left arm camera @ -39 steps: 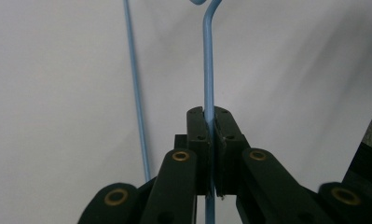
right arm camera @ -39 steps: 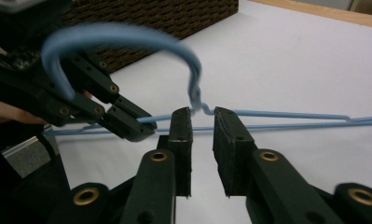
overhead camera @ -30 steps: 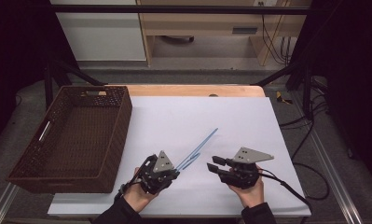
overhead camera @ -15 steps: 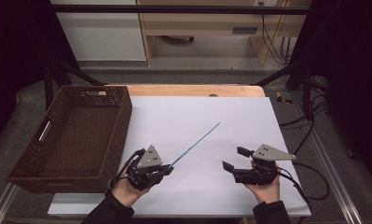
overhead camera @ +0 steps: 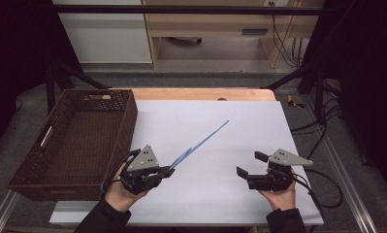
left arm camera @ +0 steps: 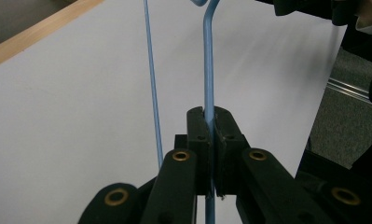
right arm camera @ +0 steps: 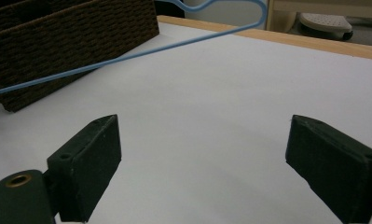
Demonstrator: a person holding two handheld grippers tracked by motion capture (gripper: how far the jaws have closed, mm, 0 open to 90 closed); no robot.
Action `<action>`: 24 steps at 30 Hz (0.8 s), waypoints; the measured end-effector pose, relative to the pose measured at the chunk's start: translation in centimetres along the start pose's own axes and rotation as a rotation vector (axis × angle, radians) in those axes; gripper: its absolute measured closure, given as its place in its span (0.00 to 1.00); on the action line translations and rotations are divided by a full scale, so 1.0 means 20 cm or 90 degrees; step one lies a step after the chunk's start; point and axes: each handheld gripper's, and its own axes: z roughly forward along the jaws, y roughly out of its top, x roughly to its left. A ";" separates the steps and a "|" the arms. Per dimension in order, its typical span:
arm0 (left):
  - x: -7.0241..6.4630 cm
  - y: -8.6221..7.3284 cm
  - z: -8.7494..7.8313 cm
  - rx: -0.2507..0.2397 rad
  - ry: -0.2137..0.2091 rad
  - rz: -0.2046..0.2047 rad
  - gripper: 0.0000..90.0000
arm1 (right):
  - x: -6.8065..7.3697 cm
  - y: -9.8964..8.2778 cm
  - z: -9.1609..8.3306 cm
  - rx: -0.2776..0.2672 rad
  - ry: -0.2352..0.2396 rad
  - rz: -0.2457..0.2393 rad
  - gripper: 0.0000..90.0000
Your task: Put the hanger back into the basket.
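1. The left gripper (overhead camera: 169, 171) is clamped on a thin blue wire hanger (overhead camera: 201, 144), its jaws pressed flat against one straight run of the wire, as the left gripper view makes plain (left arm camera: 209, 130).

2. The blue wire hanger rises from that grip at a slant over the white table sheet (overhead camera: 220, 189), pointing away from the person toward the far right. It looks to be held clear of the sheet, though the high view is too thin on the wire to be sure its far end does not touch.

3. The grip sits near one end of the hanger rather than mid-span, probably so that the long free part can be swung or steered by turning the hand (overhead camera: 117, 194).

4. The right gripper (overhead camera: 250, 170) stands released, jaws wide apart, resting low over the sheet, well apart from the hanger. Its own view shows both black jaws spread with nothing between them (right arm camera: 202, 163).

5. In the right gripper view the hanger's curved end (right arm camera: 221, 4) crosses in front of the woven basket (right arm camera: 58, 42), which fits the hanger being carried toward it.

6. The brown woven basket (overhead camera: 21, 182) sits at the left edge of the table, just beside the left gripper, a likely place to put the hanger.
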 end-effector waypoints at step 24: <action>0.23 0.19 -0.33 -0.024 0.017 0.025 0.97 | 0.00 0.00 0.00 -0.001 -0.030 -0.004 0.03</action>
